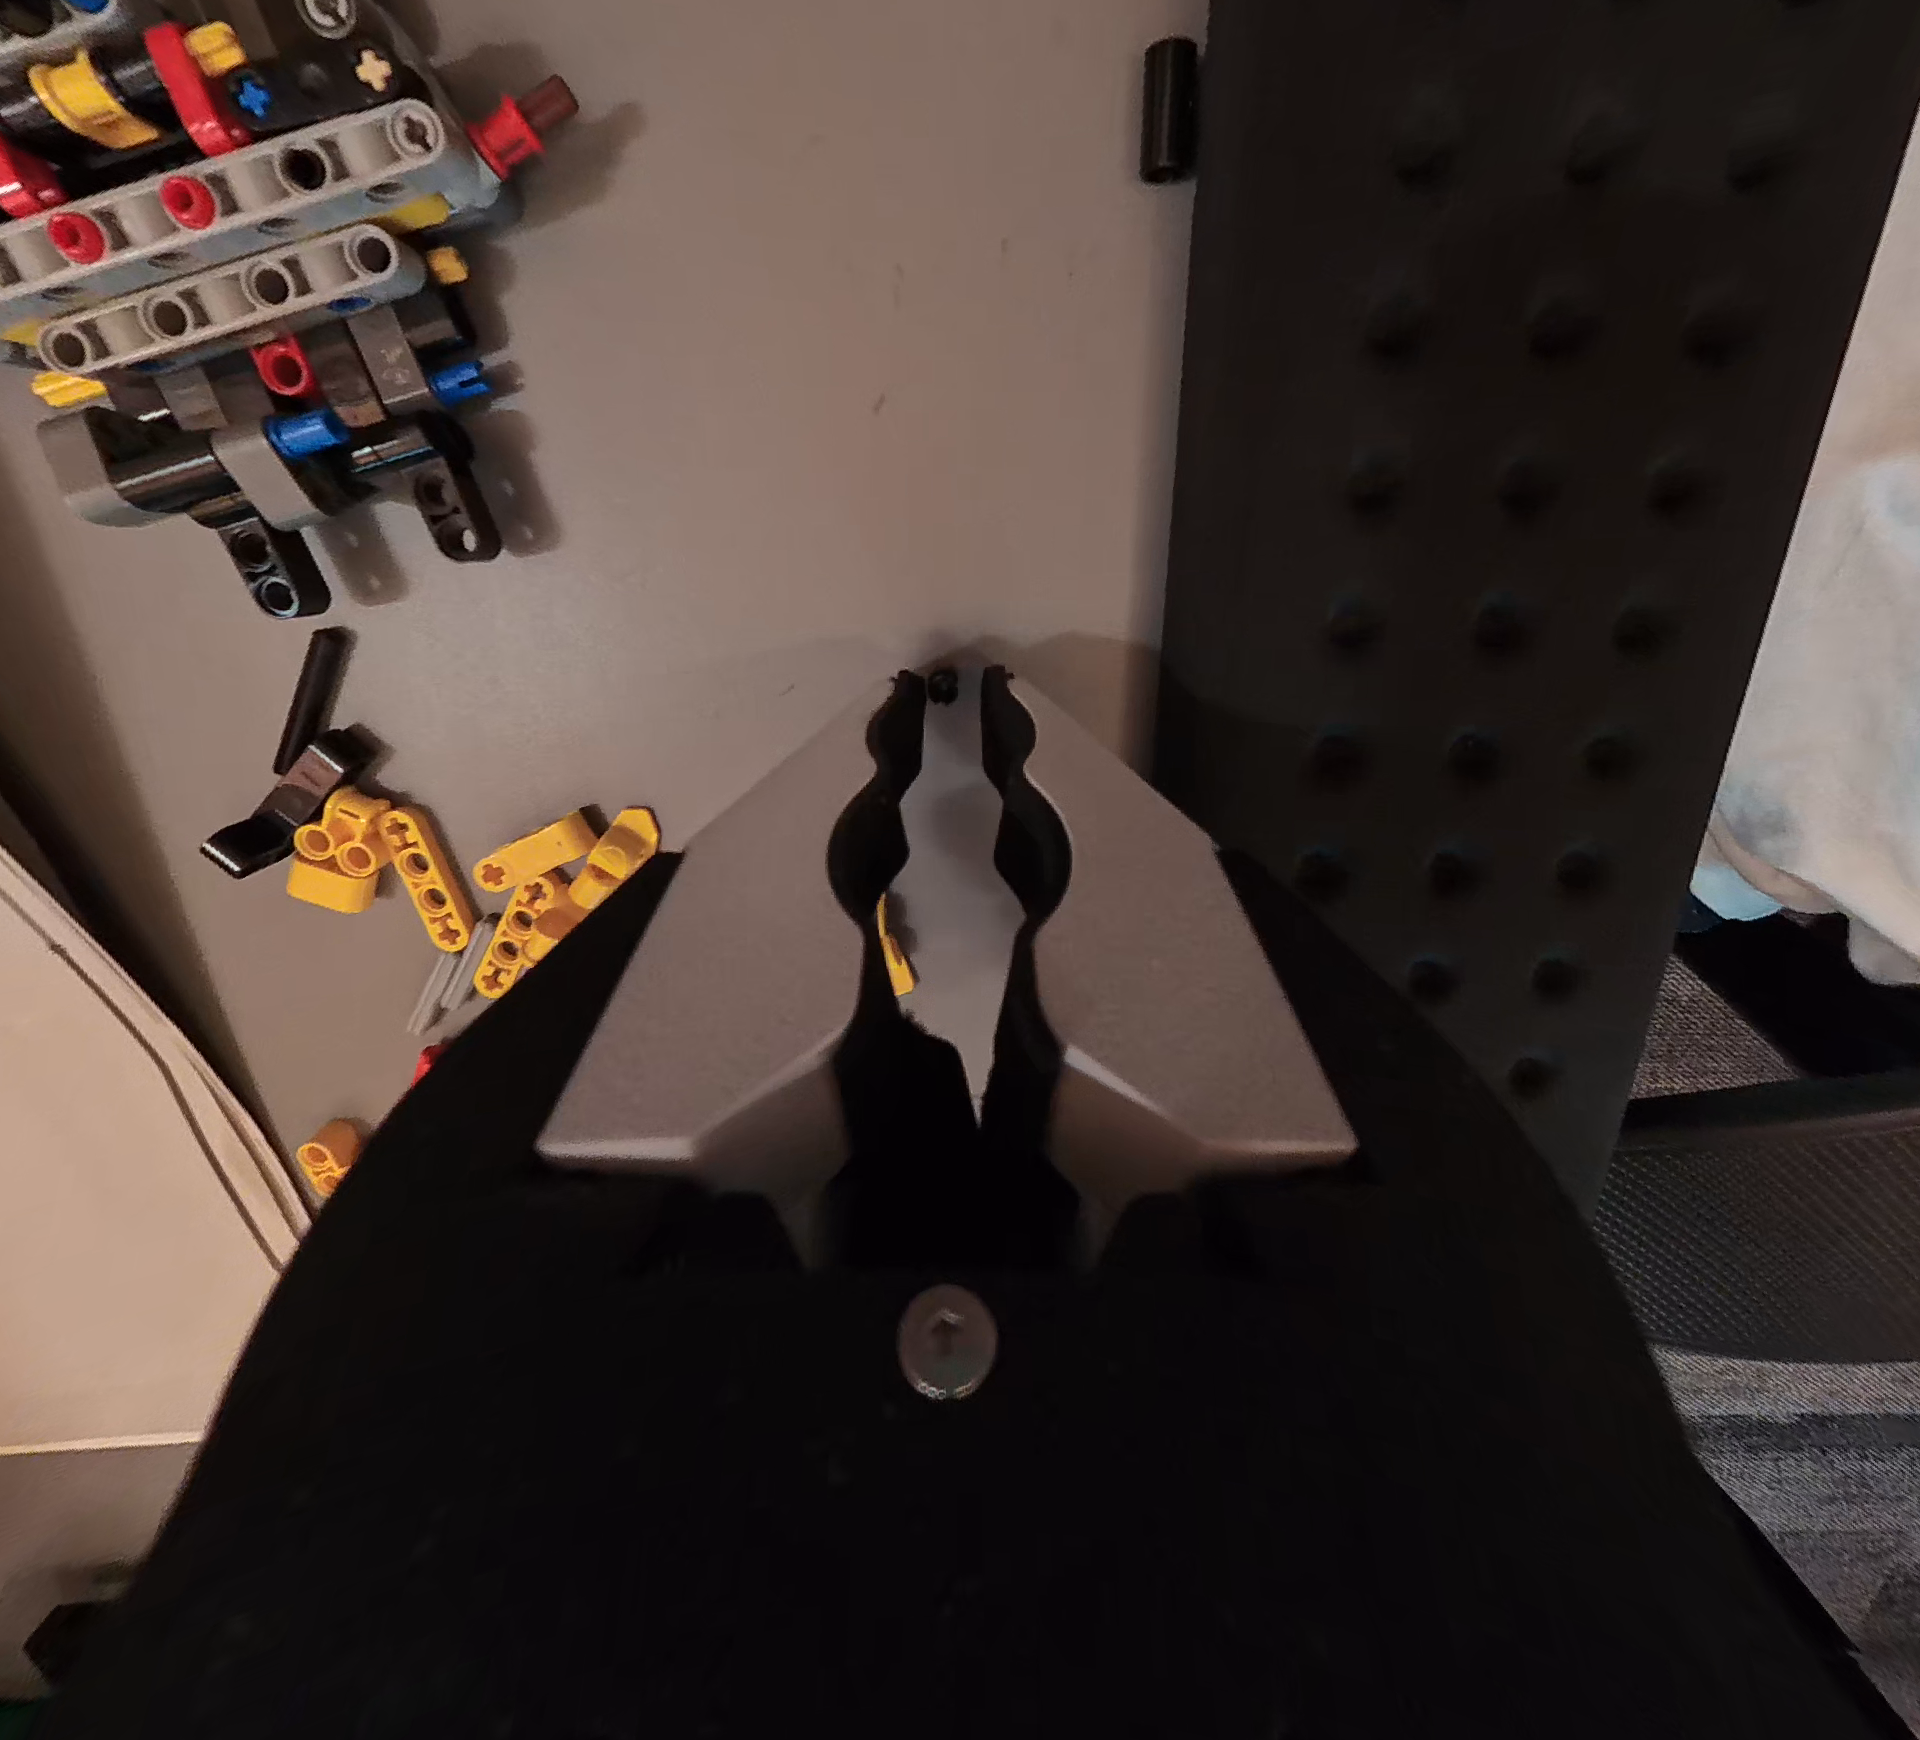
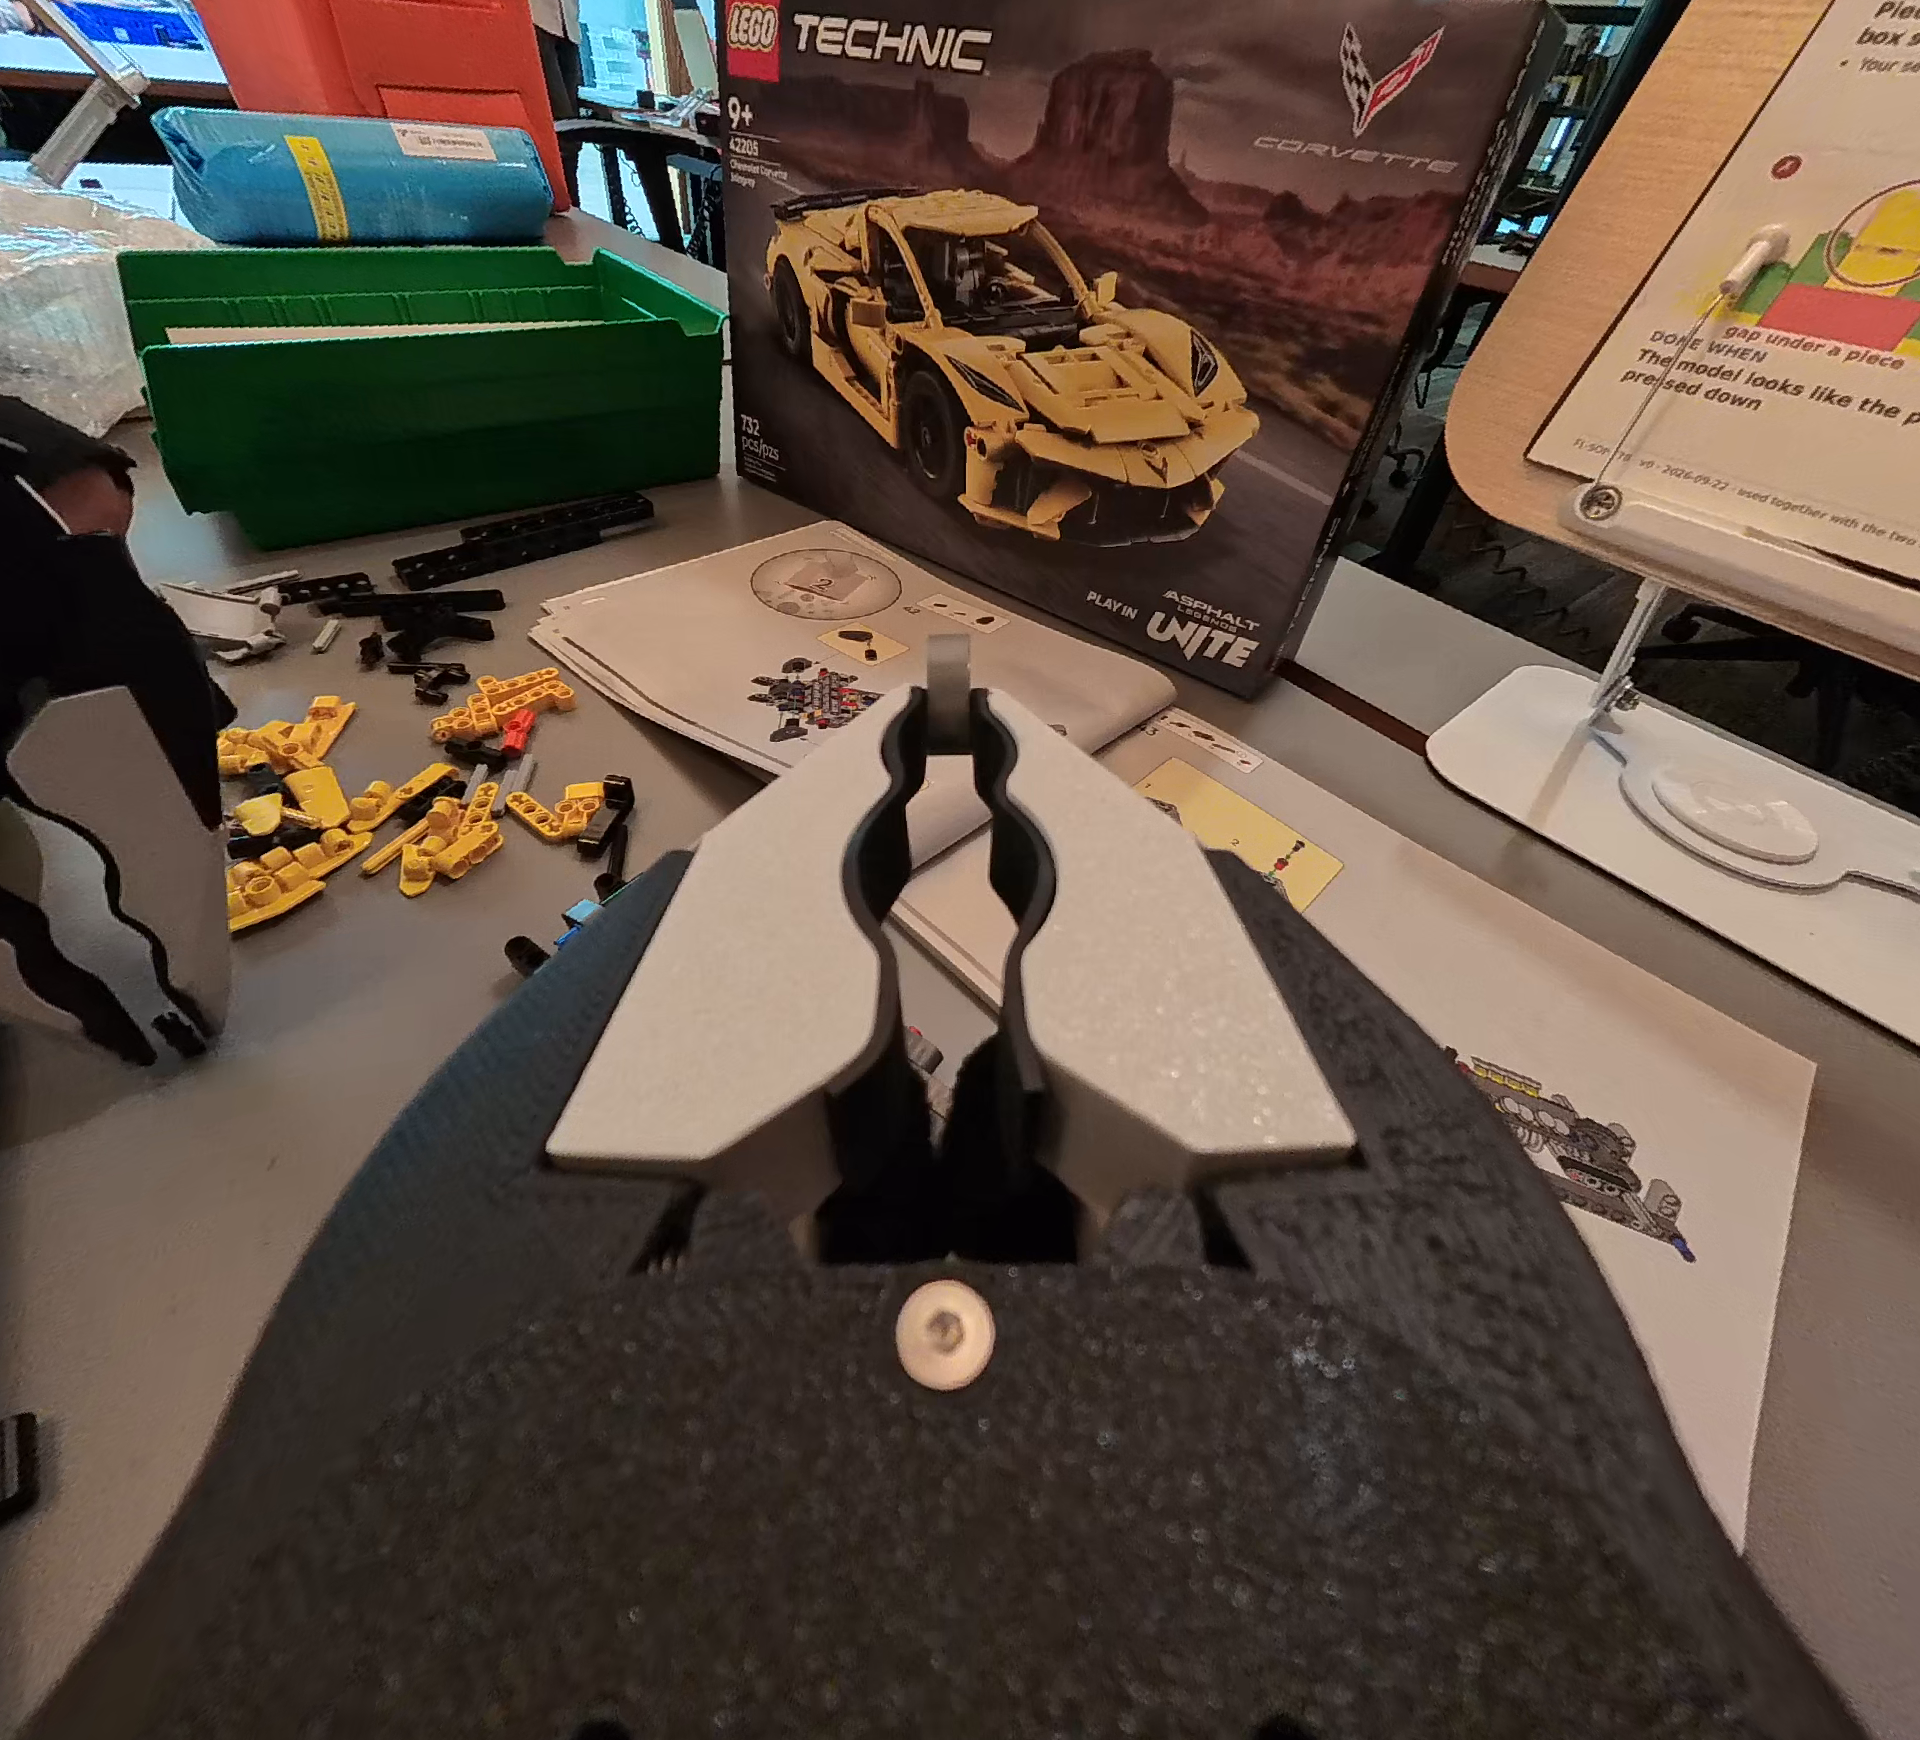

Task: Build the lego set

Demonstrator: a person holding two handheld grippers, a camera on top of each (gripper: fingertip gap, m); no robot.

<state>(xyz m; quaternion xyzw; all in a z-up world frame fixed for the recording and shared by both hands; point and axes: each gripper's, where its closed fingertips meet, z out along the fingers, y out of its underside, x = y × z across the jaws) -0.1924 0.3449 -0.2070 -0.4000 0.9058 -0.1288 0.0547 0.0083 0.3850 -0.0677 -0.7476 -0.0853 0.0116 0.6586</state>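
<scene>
Right wrist view shows the right gripper (image 2: 948, 698) clenched on one small grey Lego piece (image 2: 948, 682), held upright above the open paper instruction booklet (image 2: 665, 641) on the grey table (image 2: 312, 1119). One black set box with a yellow car picture (image 2: 1091, 288) stands just behind the booklet, one green plastic tray (image 2: 416, 402) to its left. Loose yellow and black pieces (image 2: 416, 807) lie scattered between tray and left gripper (image 2: 171, 1036).

Left wrist view has the left gripper (image 1: 951, 682) released, tips slightly apart around a tiny black pin (image 1: 943, 684). Bare tabletop (image 1: 831, 288) separates it from the partly built grey, red and blue assembly (image 1: 239, 256). One black studded panel (image 1: 1507, 443) borders the right.
</scene>
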